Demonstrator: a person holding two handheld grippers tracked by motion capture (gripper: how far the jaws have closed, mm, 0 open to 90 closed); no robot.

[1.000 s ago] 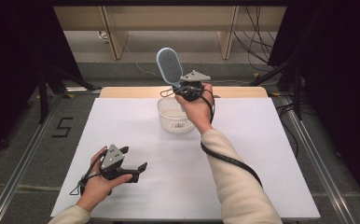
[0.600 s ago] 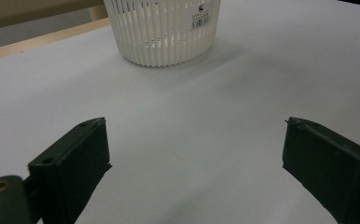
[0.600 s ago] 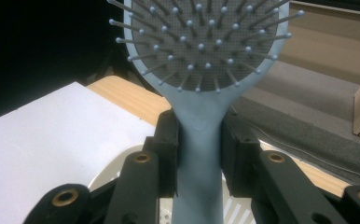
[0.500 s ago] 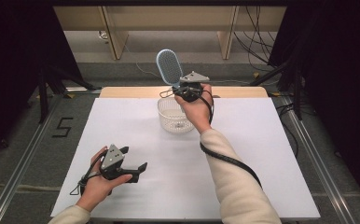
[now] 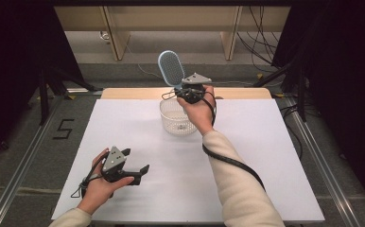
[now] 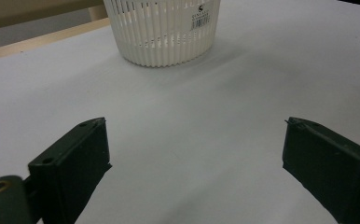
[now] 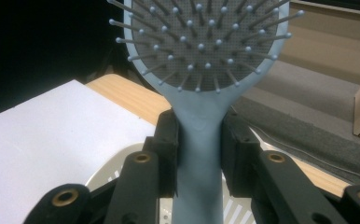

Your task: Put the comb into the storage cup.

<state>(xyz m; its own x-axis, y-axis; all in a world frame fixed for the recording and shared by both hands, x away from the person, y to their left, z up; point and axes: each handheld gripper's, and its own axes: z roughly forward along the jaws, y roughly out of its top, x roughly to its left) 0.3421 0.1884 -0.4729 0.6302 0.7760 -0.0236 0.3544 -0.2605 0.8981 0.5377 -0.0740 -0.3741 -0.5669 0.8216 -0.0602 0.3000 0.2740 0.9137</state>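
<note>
Count: 1 hairbrush [image 5: 171,68], 1 basket [image 5: 177,119], 2 grippers, 1 table w/ white top [image 5: 265,165].

Right gripper [image 5: 186,92] is held up above the basket's far rim, at the table's far-middle. Its jaws are clamped on the hairbrush handle: in the right gripper view the black pads [image 7: 168,149] press both sides of the pale blue neck, w/ the hairbrush [image 7: 201,70] head rising straight out between them. So the brush is off the table, in the air, over/just behind the basket.

Brush long axis: near upright, head up, handle down into the jaws; in the high view it leans a bit to the left and away from the person. The bristle face looks toward the gripper's own camera.

Left gripper [image 5: 134,163] sits low at the near-left of the table, in the person's left hand, well apart from the basket. Its jaws stand wide apart w/ nothing between them; the left gripper view has bare white surface in the gap and the basket [image 6: 162,30] farther on.

Materials/shapes: brush is smooth light-blue plastic, oval paddle head, grey dotted cushion pad, thin pins w/ ball tips. Basket is white plastic, round, slightly tapered, walls of narrow vertical slats, small barcode sticker near the rim. Table top is matte white sheet, w/ a pale wood strip along its far edge. Gripper jaws are black, blocky, w/ brass-ringed holes.
</note>
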